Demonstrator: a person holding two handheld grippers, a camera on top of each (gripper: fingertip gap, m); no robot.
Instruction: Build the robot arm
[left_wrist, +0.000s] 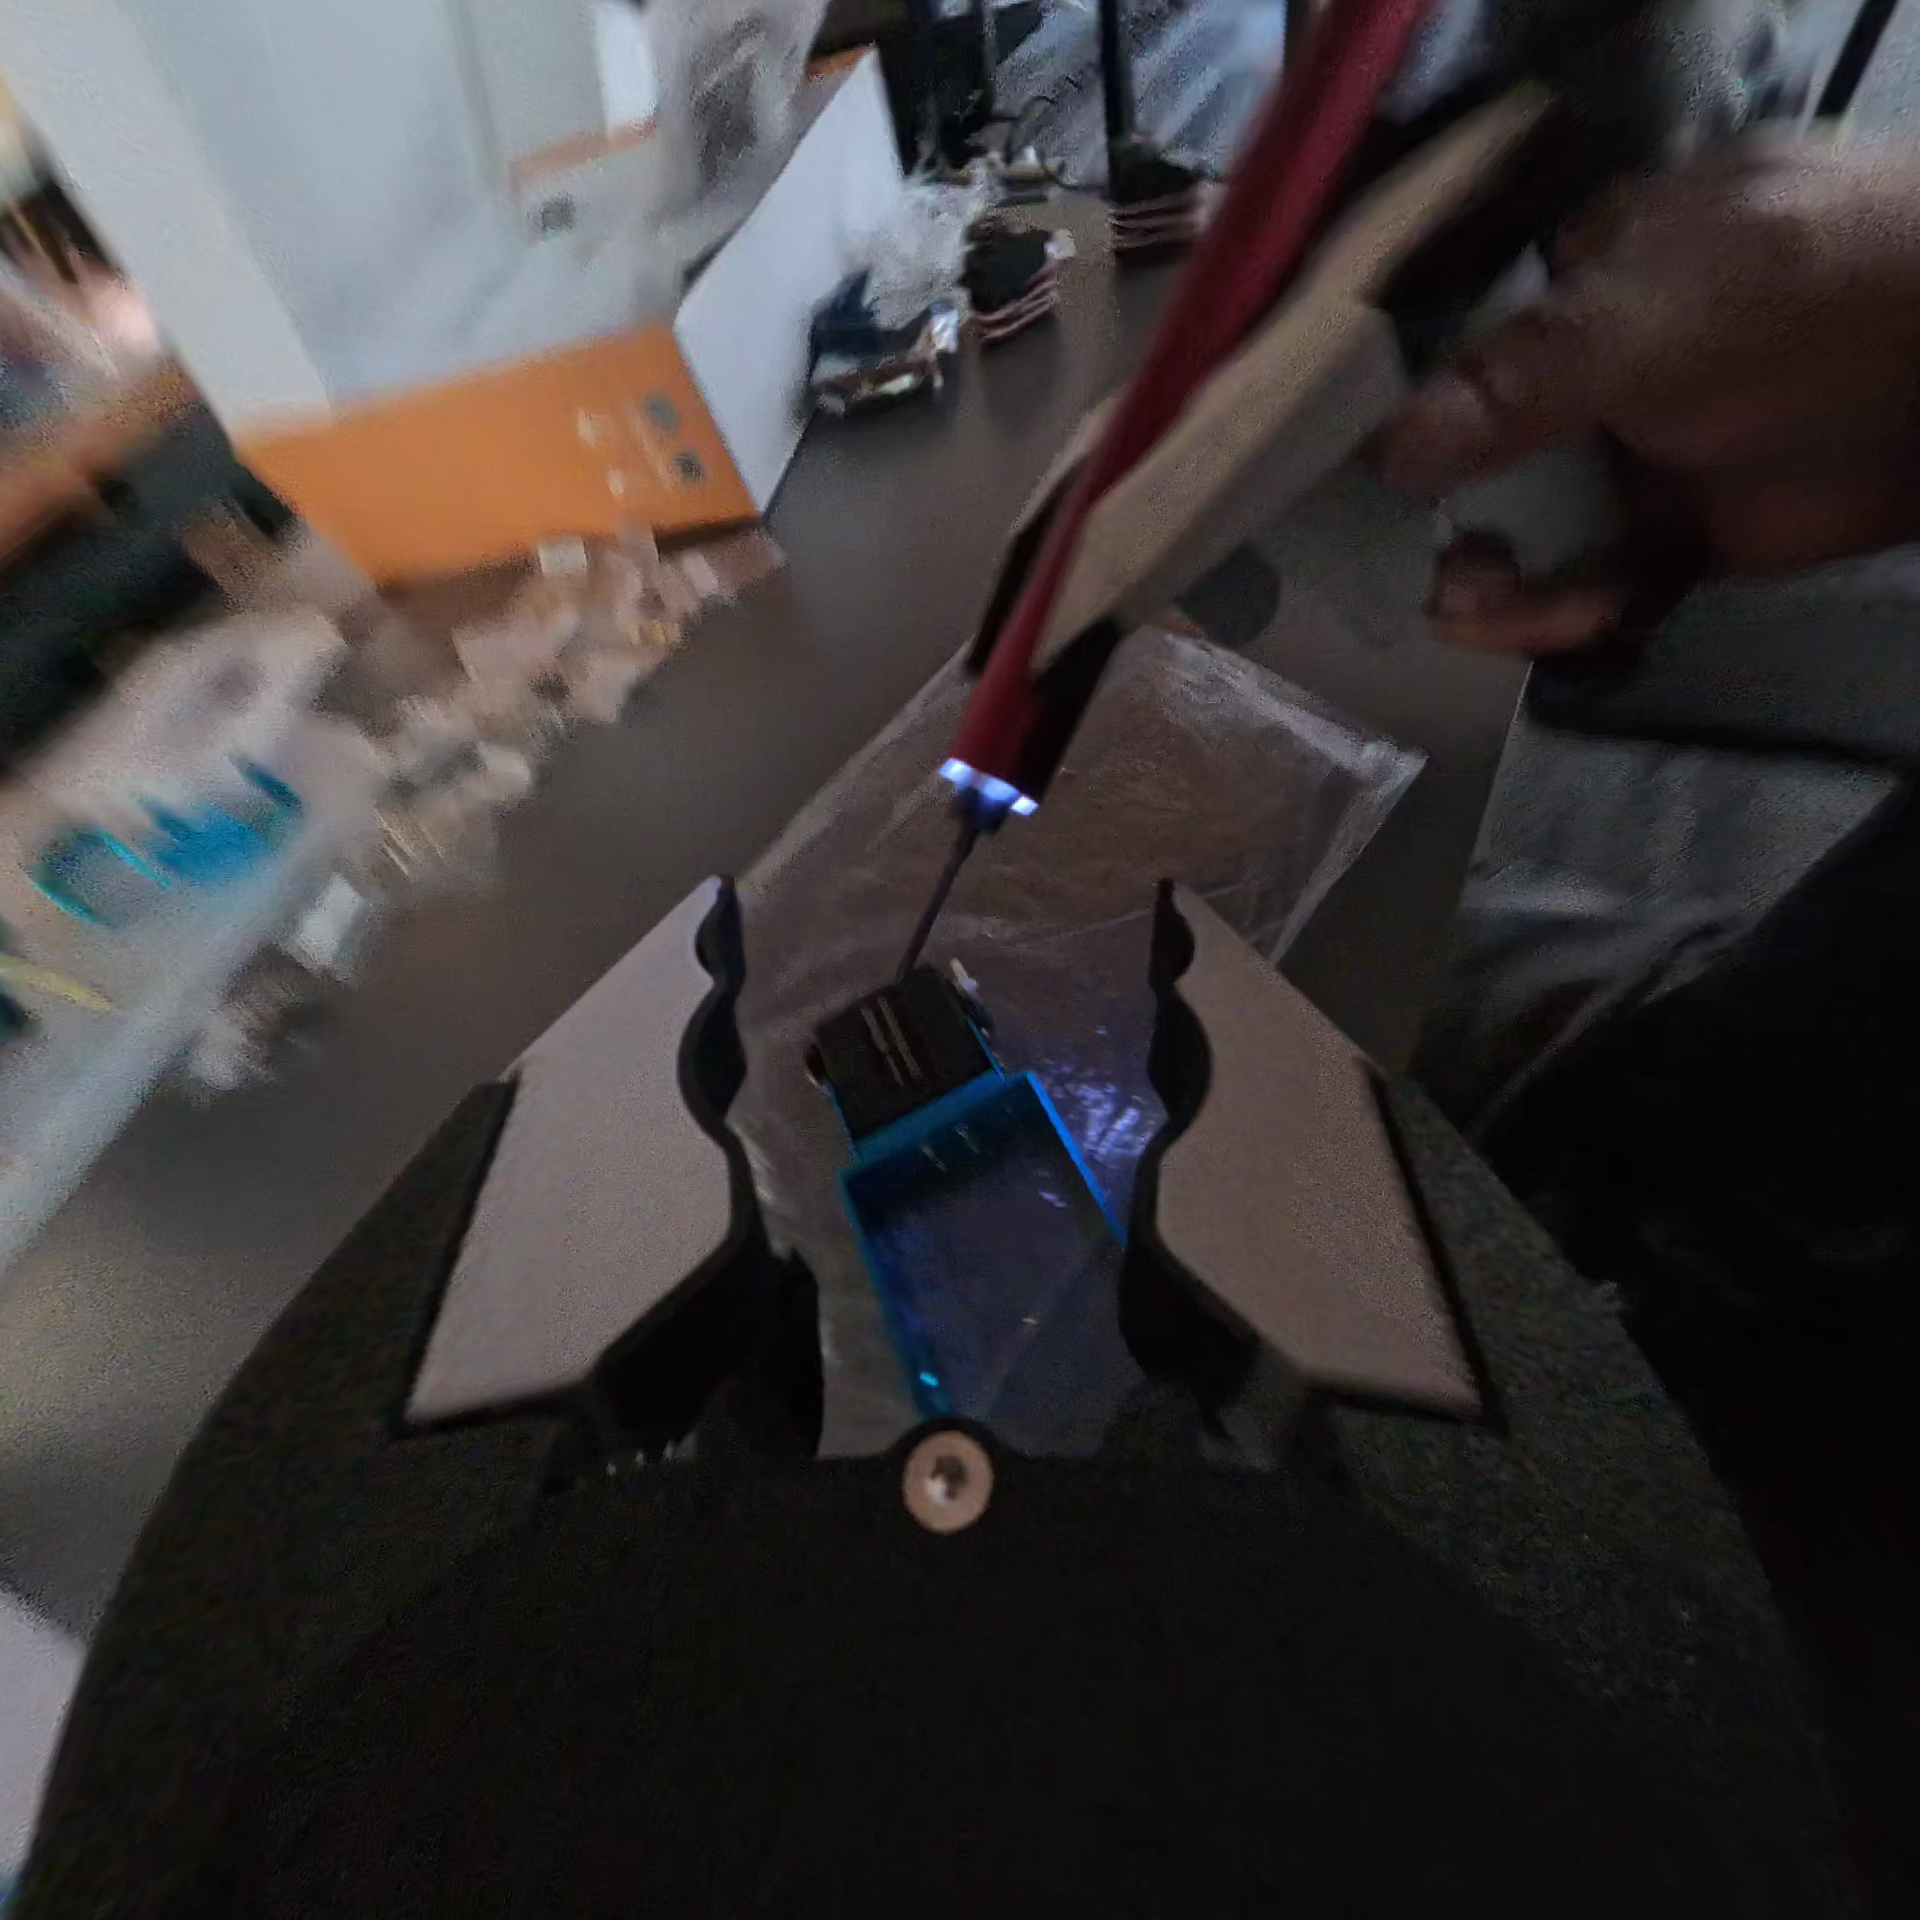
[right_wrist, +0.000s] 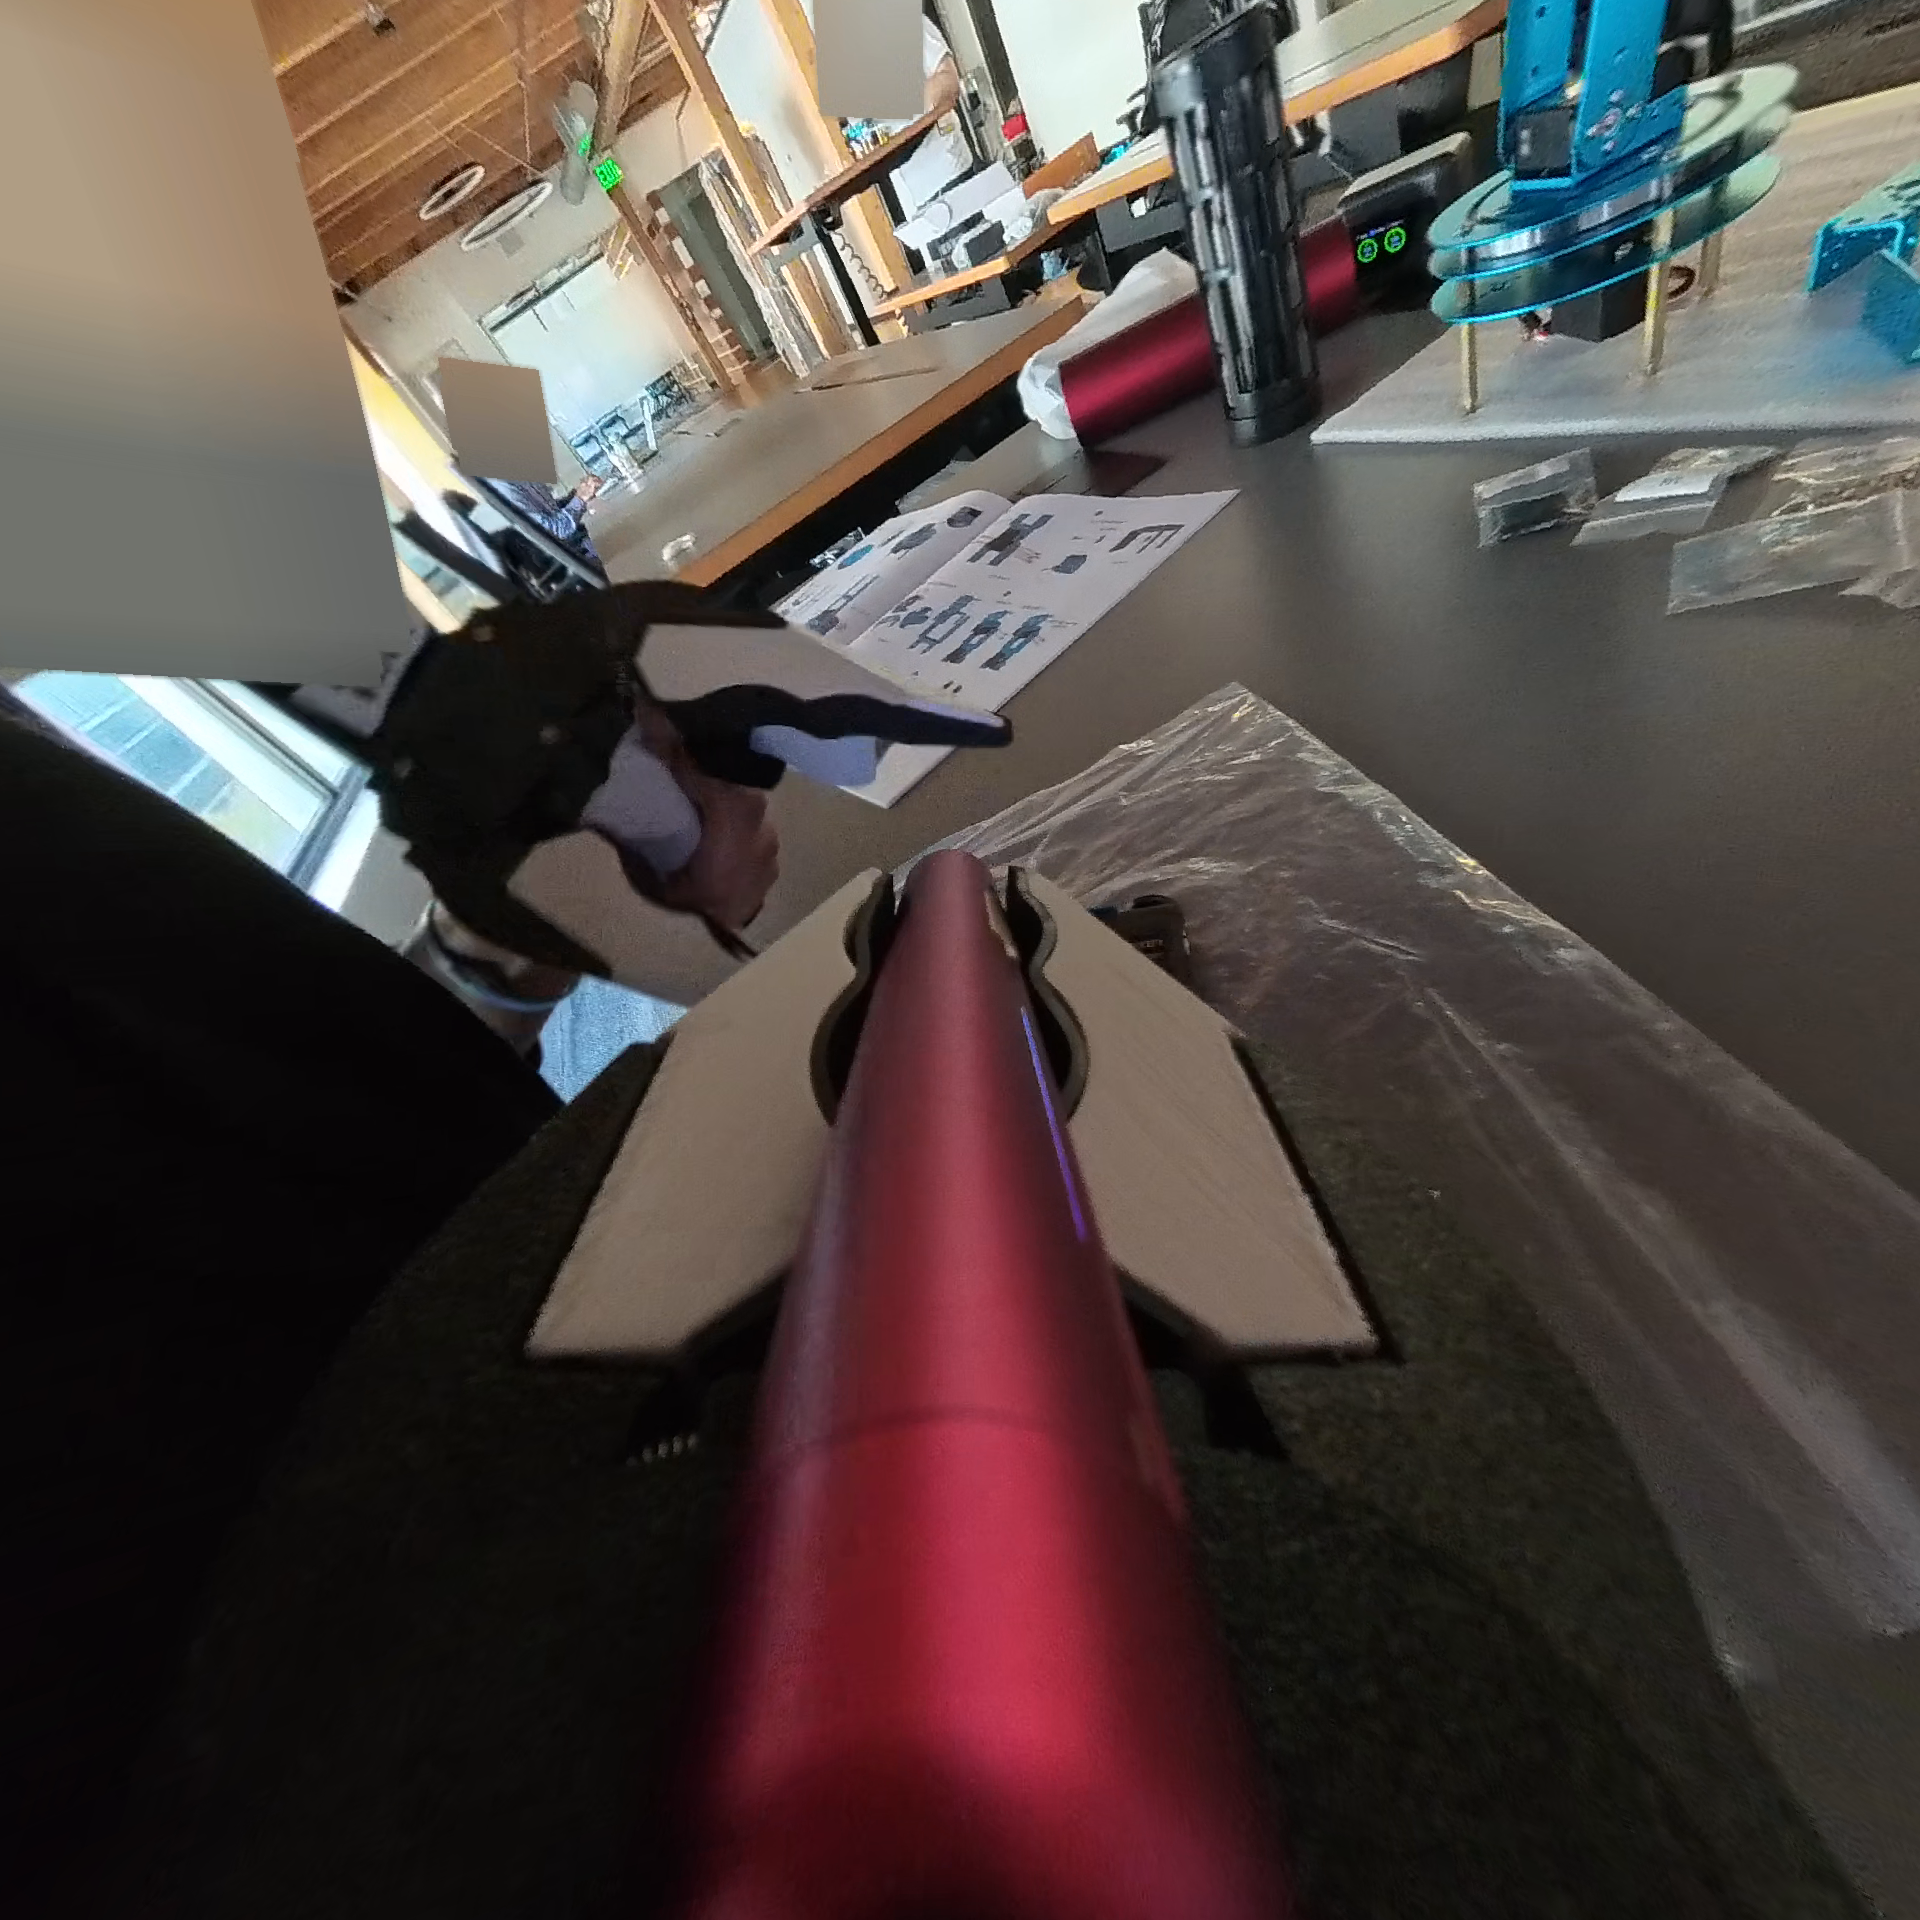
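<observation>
My right gripper (right_wrist: 951, 883) is shut on a red electric screwdriver (right_wrist: 935, 1351), which runs forward between its fingers. In the left wrist view the screwdriver (left_wrist: 997, 707) comes down from the upper right in that gripper (left_wrist: 1029, 655). Its tip light is on, and its thin bit (left_wrist: 935, 925) rests on a black block (left_wrist: 904, 1049). The block is fixed to a blue metal bracket (left_wrist: 977, 1247) lying on a clear plastic bag (left_wrist: 1195, 790). My left gripper (left_wrist: 945, 904) is open, its fingers either side of the bracket and apparently above it. It also shows in the right wrist view (right_wrist: 831, 727), raised over the table.
A dark table (right_wrist: 1455, 644) carries an open instruction booklet (right_wrist: 997, 582), a black bottle (right_wrist: 1247, 239), a red cylinder (right_wrist: 1143, 364), a blue robot arm on clear discs (right_wrist: 1600, 156) and small parts bags (right_wrist: 1662, 499). An orange and white box (left_wrist: 499, 457) stands at the left. Only a small space, under 4 cm, lies between the two pairs of fingers. The left tips stand about 7 cm off the black block (left_wrist: 904, 1049). From the left gripper's tips to the blue metal bracket (left_wrist: 977, 1247) is close to 11 cm.
</observation>
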